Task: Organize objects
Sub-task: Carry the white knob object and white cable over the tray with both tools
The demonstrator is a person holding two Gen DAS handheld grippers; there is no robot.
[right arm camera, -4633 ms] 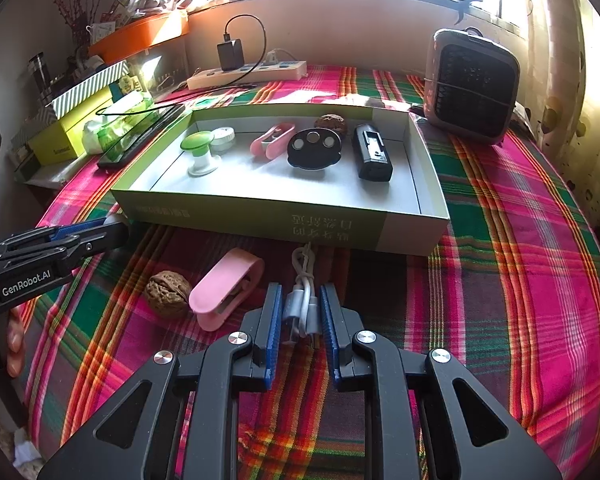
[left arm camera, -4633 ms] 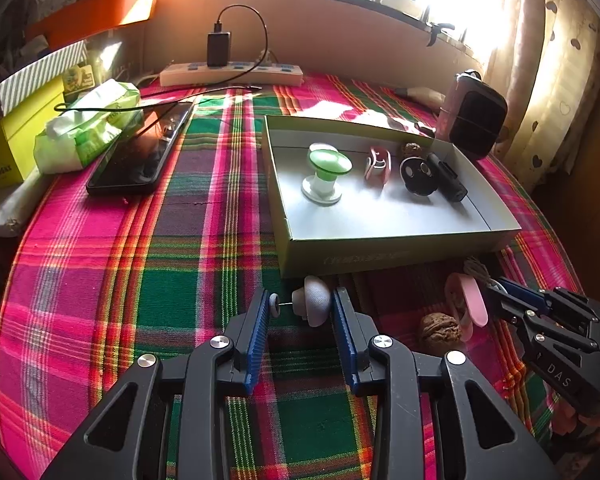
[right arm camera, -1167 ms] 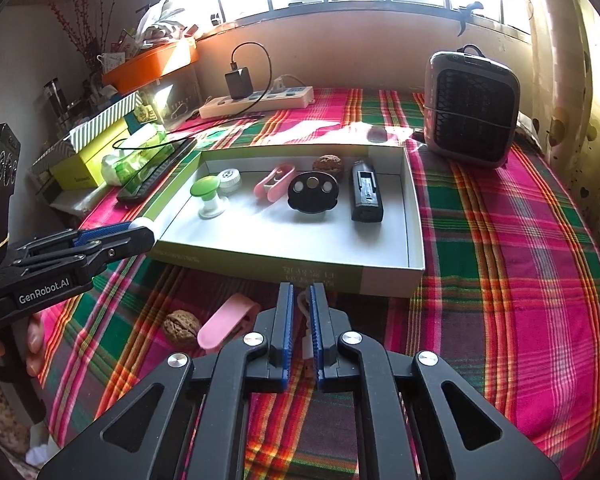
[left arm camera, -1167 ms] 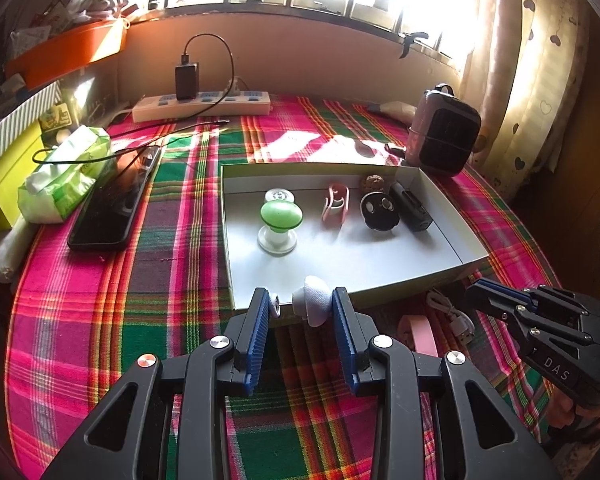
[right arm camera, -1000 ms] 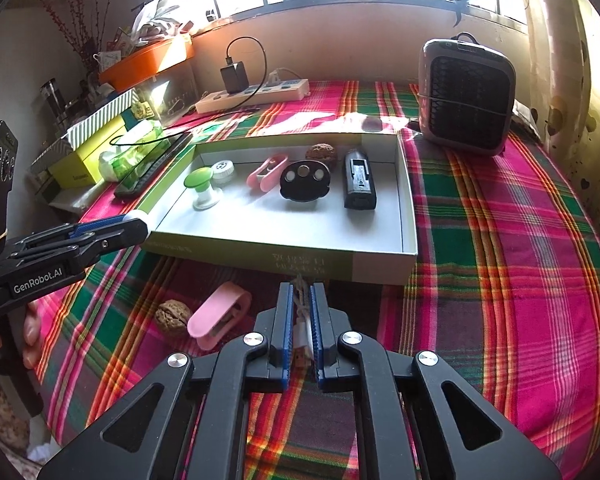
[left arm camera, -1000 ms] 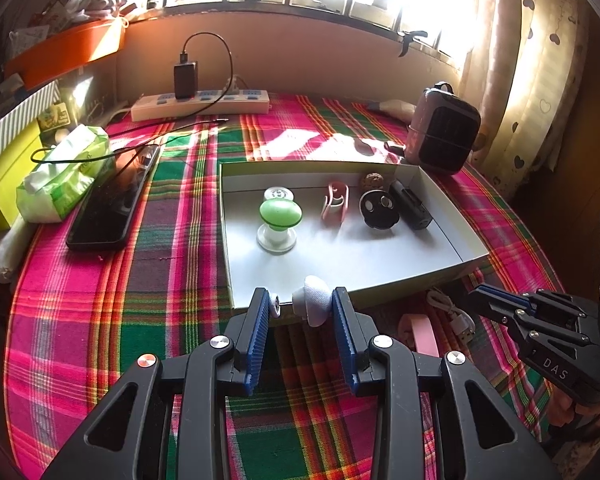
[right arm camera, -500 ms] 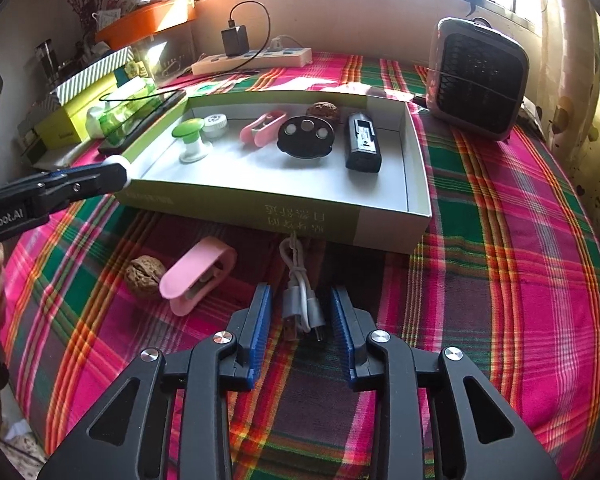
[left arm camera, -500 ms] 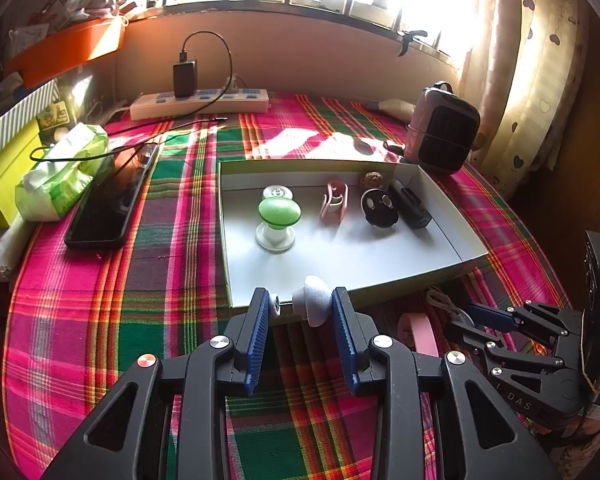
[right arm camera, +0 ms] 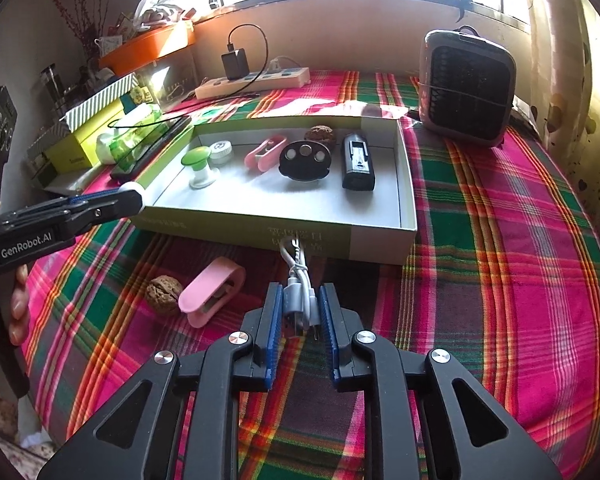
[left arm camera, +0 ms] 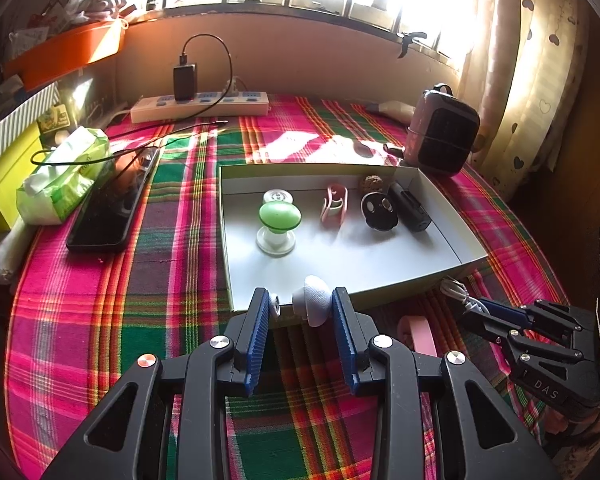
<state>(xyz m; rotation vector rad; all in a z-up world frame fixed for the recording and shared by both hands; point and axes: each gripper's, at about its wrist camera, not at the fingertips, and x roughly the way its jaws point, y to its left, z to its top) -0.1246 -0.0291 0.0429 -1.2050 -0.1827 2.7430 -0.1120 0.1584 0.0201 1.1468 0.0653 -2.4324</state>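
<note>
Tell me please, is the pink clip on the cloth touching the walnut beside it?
Apart. The right wrist view shows a strip of plaid cloth between the walnut and the pink clip.

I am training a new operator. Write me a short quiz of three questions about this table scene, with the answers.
1. True or false: the left gripper holds a white knob.
2. How many things lie inside the box?
3. Which lies outside the box, on the cloth? A: black disc. B: white cable. C: green knob.

Key: 1 true; 2 six; 3 B.
</note>
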